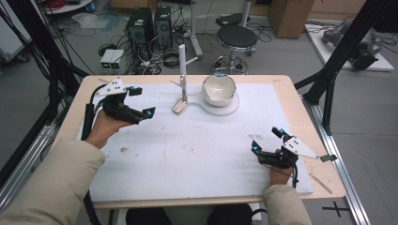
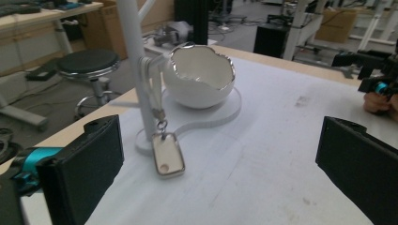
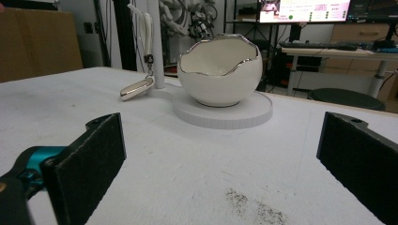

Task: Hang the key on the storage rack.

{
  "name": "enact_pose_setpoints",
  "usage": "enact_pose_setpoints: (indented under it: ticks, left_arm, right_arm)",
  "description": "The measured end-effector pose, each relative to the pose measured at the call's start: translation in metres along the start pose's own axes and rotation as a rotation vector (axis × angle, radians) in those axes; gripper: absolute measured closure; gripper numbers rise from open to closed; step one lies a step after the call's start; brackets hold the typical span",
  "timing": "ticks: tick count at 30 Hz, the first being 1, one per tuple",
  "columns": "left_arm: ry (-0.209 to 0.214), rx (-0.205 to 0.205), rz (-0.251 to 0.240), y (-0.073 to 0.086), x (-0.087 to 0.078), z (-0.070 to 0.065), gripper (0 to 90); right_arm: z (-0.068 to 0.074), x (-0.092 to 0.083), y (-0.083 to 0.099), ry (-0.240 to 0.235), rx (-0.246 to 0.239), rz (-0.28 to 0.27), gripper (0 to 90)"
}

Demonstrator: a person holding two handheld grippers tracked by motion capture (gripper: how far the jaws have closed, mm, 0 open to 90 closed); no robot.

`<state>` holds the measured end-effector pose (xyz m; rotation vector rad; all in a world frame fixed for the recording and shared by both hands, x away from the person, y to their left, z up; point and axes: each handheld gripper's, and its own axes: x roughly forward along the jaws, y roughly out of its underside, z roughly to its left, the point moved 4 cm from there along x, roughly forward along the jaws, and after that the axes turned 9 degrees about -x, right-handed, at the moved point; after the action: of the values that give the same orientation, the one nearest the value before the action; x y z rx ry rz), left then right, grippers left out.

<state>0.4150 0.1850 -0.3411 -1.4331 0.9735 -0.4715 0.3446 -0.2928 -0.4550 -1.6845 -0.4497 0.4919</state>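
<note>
A glossy white ceramic bowl shaped like a cracked eggshell with a silver-edged jagged rim [image 1: 218, 89] sat on the round end of a flat white stand base [image 1: 233, 108] at the far middle of the white-covered surface [image 1: 197, 150]; what showed of its inside was bare white. Just beside it a slim white upright post [image 1: 182, 70] rose from the narrow end of the same base, and a small silver-framed white rectangular tag [image 2: 167, 156] hung from the post by a pale strap, its lower end resting on the surface. The left gripper [image 1: 139, 101] was held near the far left corner, its jaws wide apart and holding nothing, pointed towards the tag and bowl. The right gripper [image 1: 267, 140] sat at the near right, well apart from the bowl, its jaws likewise spread wide and clear of everything.
</note>
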Motion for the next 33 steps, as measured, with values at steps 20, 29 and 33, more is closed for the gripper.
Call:
enact_pose_setpoints:
  ticks: [20,29,33]
  left_arm:
    - [-0.116,-0.016,-0.155,0.096,-0.085,-0.014,1.7]
    - [-0.176,-0.058,-0.242,0.14,-0.092,-0.017,1.7]
    - [-0.187,-0.061,-0.264,0.146,-0.093,-0.016,1.7]
  right_arm:
    - [0.0,0.0,0.0,0.001,-0.01,-0.004,0.6]
    - [0.0,0.0,0.0,0.0,-0.011,-0.002,0.6]
    - [0.0,0.001,0.0,0.0,-0.01,-0.004,0.6]
